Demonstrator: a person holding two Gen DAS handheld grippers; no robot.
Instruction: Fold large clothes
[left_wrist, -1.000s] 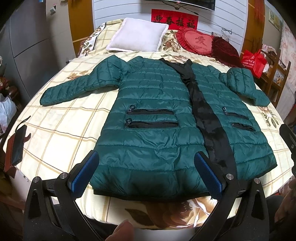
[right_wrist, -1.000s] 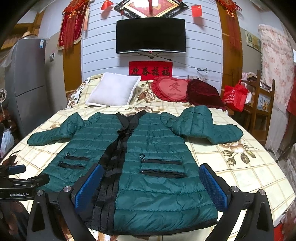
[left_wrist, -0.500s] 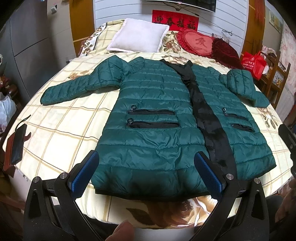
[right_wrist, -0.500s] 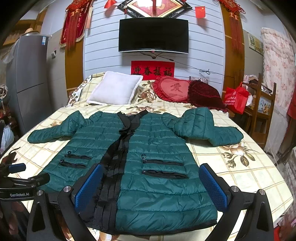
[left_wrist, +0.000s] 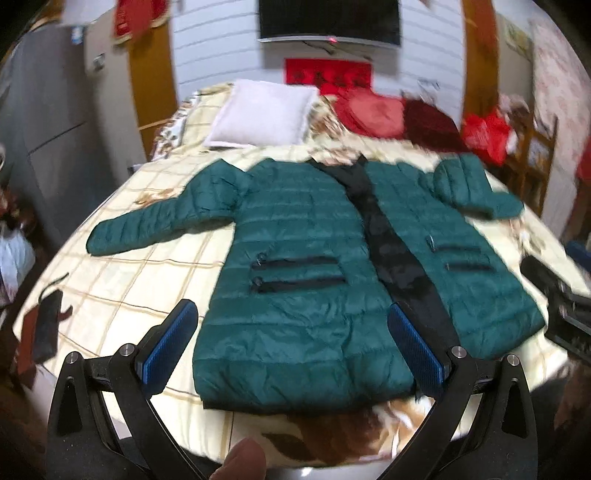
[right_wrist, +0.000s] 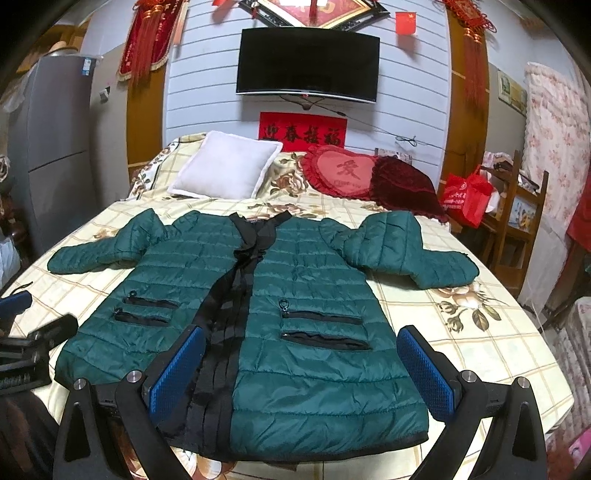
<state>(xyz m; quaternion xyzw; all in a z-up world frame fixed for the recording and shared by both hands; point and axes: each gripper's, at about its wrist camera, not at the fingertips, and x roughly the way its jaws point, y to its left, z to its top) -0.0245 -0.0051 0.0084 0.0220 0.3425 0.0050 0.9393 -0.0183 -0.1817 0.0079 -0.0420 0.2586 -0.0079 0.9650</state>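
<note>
A dark green quilted down jacket (left_wrist: 303, 295) (right_wrist: 314, 295) lies flat, front up, on the bed, with a black placket down its middle. Its left sleeve (right_wrist: 92, 254) stretches outward; its right sleeve (right_wrist: 410, 251) is bent with the cuff pointing right. My left gripper (left_wrist: 291, 343) is open and empty, above the hem's left half. My right gripper (right_wrist: 301, 369) is open and empty, above the hem's right half. The right gripper shows at the right edge of the left wrist view (left_wrist: 565, 299), and the left gripper at the left edge of the right wrist view (right_wrist: 26, 343).
The bed (right_wrist: 480, 332) has a cream checked floral cover. A white pillow (right_wrist: 225, 170), a red heart cushion (right_wrist: 343, 173) and a dark red cushion (right_wrist: 402, 188) lie at its head. A wooden chair with a red bag (right_wrist: 469, 195) stands right. A grey fridge (right_wrist: 55, 147) stands left.
Both grippers have tilted upward and drawn back slightly, so more of the wall and TV shows. The left wrist view is blurred from motion. The jacket has not moved.
</note>
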